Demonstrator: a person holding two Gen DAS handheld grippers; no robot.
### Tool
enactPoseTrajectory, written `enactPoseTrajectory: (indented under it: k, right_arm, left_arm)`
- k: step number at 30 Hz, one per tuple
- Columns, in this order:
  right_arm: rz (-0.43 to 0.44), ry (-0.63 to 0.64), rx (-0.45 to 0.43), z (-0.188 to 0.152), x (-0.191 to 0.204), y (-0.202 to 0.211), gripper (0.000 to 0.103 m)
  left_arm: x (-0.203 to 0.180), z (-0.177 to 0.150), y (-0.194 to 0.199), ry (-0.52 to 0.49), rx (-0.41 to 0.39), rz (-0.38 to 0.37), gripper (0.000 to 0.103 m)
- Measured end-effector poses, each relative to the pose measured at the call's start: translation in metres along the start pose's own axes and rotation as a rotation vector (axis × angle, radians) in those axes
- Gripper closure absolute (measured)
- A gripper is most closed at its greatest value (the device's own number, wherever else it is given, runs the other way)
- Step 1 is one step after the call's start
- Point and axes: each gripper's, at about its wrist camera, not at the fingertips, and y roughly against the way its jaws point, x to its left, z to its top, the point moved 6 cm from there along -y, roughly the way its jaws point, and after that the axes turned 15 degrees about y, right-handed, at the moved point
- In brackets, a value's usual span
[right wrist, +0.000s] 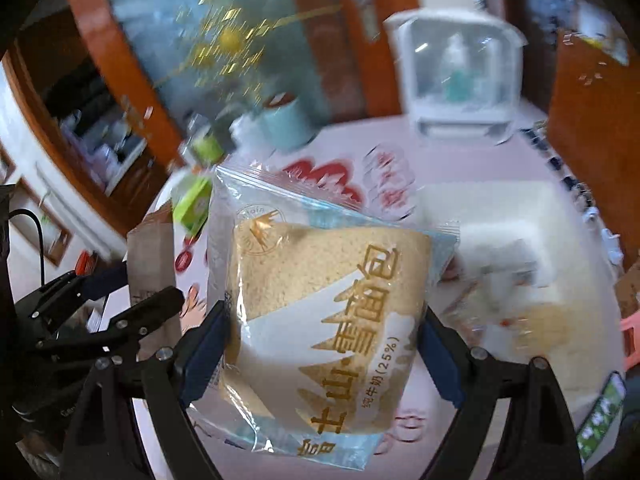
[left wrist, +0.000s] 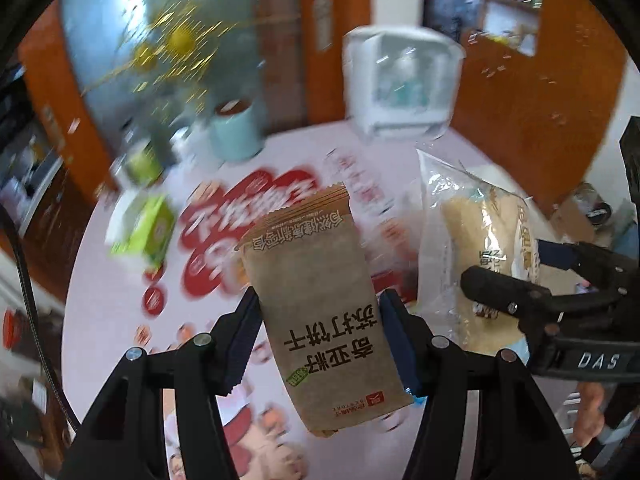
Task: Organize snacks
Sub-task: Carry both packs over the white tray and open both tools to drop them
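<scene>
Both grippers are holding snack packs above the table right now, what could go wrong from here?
1. The left gripper pinches the brown cracker packet only by its side edges; it sits tilted and might slip out.
2. The right gripper squeezes the soft bread pack, which could get crushed.
3. The two grippers sit close together and may bump.

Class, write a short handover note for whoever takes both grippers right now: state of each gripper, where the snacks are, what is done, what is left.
Left gripper: shut on the brown paper cracker packet, held above the pink printed table.
Right gripper: shut on the clear-wrapped bread slice, also held in the air.
Done: both snacks picked up.
Left: set both down in their place; the white clear-fronted box stands at the table's far edge. A green carton remains on the table.
</scene>
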Motion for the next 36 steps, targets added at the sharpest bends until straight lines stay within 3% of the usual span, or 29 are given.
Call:
enactPoseTrajectory:
  k: [4, 9, 17, 26, 28, 30, 33, 36]
  right_arm:
    - [-0.101, -0.043, -0.064, -0.004, -0.053, 0.04, 0.014]
    - [-0.205, -0.092, -0.078, -0.018, -0.116, 0.063, 0.014]
    - [-0.259, -0.151, -0.033, -0.042, -0.201, 0.064, 0.013]
    - [-0.211, -0.16, 0.057, -0.061, -0.237, 0.027, 0.011]
    - [-0.185, -0.156, 0.086, -0.065, -0.236, 0.016, 0.01]
    - [-0.161, -0.162, 0.103, -0.07, -0.237, 0.007, 0.009]
    - [-0.137, -0.172, 0.097, -0.075, -0.237, 0.0, 0.0]
    - [-0.133, -0.168, 0.065, -0.073, -0.234, 0.004, 0.0]
  left_arm:
    - [-0.066, 0.013, -0.001, -0.043, -0.023, -0.049, 0.045]
    - [-0.143, 0.026, -0.015, -0.08, -0.022, -0.094, 0.045]
    - [-0.235, 0.029, -0.063, -0.116, 0.002, -0.11, 0.045]
    - [-0.258, 0.019, -0.127, -0.131, 0.092, -0.059, 0.043]
    - [-0.255, 0.017, -0.137, -0.139, 0.112, -0.043, 0.03]
    - [-0.246, 0.015, -0.142, -0.13, 0.115, -0.021, 0.009]
    - [-0.233, 0.012, -0.145, -0.085, 0.138, -0.025, 0.008]
    - [-0.221, 0.008, -0.145, -0.033, 0.167, -0.041, 0.008]
